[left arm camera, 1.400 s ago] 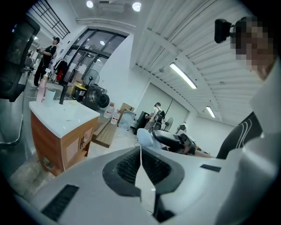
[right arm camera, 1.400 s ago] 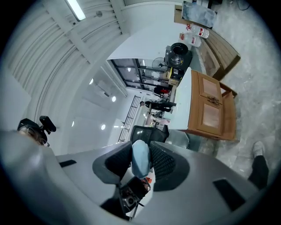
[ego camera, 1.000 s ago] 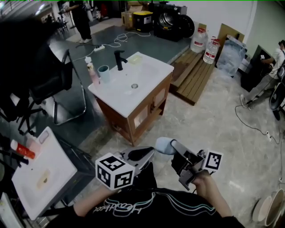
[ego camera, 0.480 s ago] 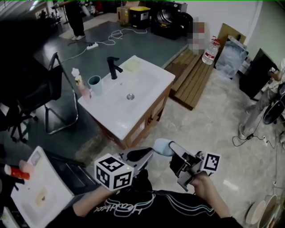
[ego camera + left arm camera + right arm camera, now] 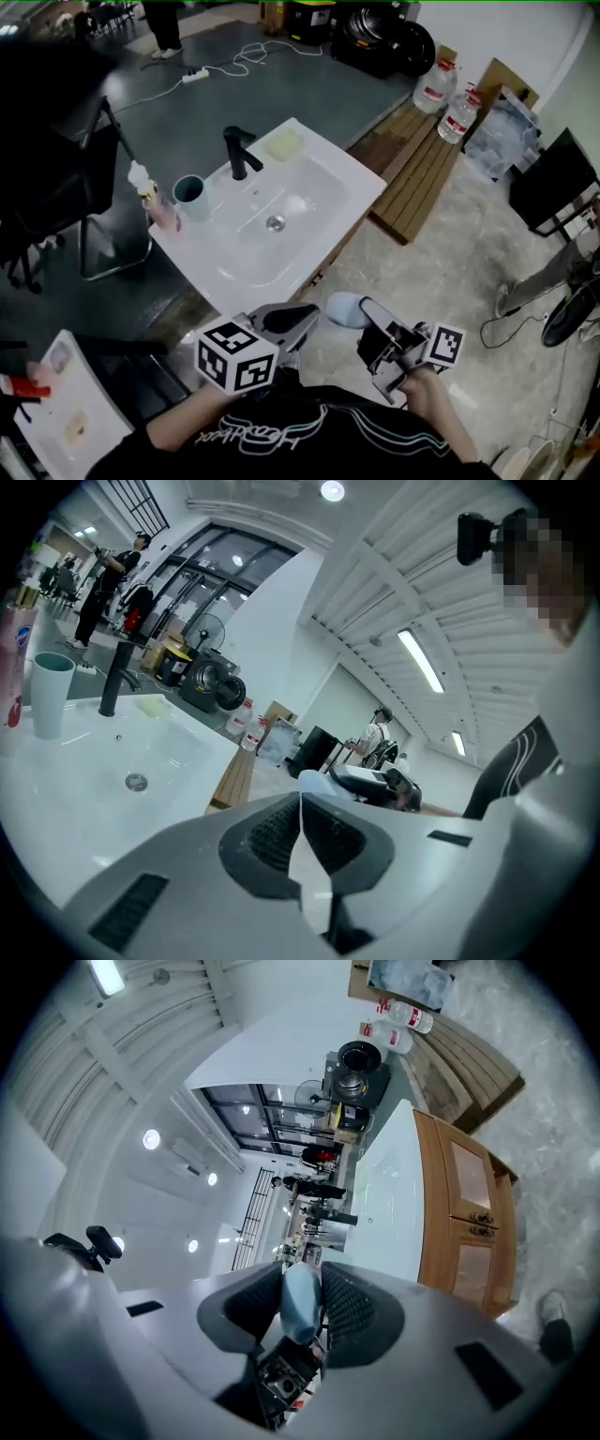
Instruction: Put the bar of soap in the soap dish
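A pale blue bar of soap (image 5: 345, 308) is pinched between the jaws of my right gripper (image 5: 360, 313), low in the head view over the stone floor. The right gripper view shows the soap (image 5: 301, 1303) pressed between both pads of the right gripper (image 5: 302, 1290). My left gripper (image 5: 306, 317) is beside it, shut on nothing, with its jaws (image 5: 300, 803) touching. The pale yellow-green soap dish (image 5: 284, 143) sits on the white sink top (image 5: 328, 230) behind the black faucet (image 5: 236, 150). In the left gripper view the soap dish (image 5: 150, 705) is far off.
A teal cup (image 5: 191, 197) and a pink pump bottle (image 5: 157, 208) stand at the sink's left corner. A dark chair (image 5: 56, 187) is at the left and a second white basin (image 5: 66, 422) at the bottom left. Wooden pallets (image 5: 422, 159) and water bottles (image 5: 436, 89) lie beyond.
Both grippers have moved forward together, and the sink cabinet now lies closer, just ahead of them. The right gripper still holds the soap and the left stays shut.
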`<state>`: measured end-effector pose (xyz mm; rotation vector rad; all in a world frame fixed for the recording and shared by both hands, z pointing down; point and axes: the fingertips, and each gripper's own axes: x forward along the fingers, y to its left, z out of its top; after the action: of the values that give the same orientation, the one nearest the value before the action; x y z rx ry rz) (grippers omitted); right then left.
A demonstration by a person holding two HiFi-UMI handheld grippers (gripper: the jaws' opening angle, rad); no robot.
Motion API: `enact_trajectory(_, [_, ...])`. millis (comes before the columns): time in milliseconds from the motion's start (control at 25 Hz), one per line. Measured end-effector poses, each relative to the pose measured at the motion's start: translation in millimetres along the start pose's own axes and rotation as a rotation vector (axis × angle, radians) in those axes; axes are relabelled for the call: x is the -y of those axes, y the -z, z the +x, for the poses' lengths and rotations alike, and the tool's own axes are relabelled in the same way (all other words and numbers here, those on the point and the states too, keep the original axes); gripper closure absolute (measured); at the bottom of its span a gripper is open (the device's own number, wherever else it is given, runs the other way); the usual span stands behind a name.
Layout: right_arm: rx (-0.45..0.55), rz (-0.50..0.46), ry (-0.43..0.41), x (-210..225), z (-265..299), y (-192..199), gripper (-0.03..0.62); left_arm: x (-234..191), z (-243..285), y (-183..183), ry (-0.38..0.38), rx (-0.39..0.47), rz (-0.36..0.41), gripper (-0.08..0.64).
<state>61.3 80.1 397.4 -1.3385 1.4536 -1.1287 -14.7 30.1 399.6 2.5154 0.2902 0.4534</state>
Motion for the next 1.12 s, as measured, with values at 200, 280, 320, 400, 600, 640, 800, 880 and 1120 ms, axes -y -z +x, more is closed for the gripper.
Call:
enact_trajectory(200, [-0.011, -0.011, 0.019, 23, 41, -42, 0.443, -48, 23, -28, -0.013, -0.005, -0.013, 0.531])
enact_trajectory(280, [-0.018, -0.023, 0.026, 28, 57, -57, 0.443, -64, 31, -43, -0.014, -0.008, -0.008, 0.531])
enact_trajectory(320, [-0.017, -0.030, 0.030, 30, 64, -64, 0.443, -72, 34, -50, -0.015, -0.009, -0.004, 0.532])
enact_trajectory(400, [-0.011, -0.036, 0.032, 34, 74, -79, 0.443, -84, 41, -61, -0.021, -0.008, 0.001, 0.531])
enact_trajectory(600, [-0.017, -0.053, 0.028, 41, 94, -97, 0.443, -104, 48, -74, -0.034, -0.002, 0.014, 0.532])
enact_trajectory(640, [-0.022, -0.056, 0.029, 42, 99, -98, 0.443, -108, 49, -78, -0.037, 0.001, 0.019, 0.531])
enact_trajectory(800, [-0.047, -0.060, 0.026, 46, 122, -106, 0.443, -128, 44, -98, -0.065, 0.029, 0.032, 0.531])
enact_trajectory(880, [-0.061, -0.060, 0.017, 47, 132, -109, 0.443, -135, 41, -102, -0.084, 0.039, 0.032, 0.531])
enact_trajectory(1120, [-0.133, -0.034, -0.002, 59, 159, -114, 0.443, -157, 40, -109, -0.152, 0.071, 0.012, 0.531])
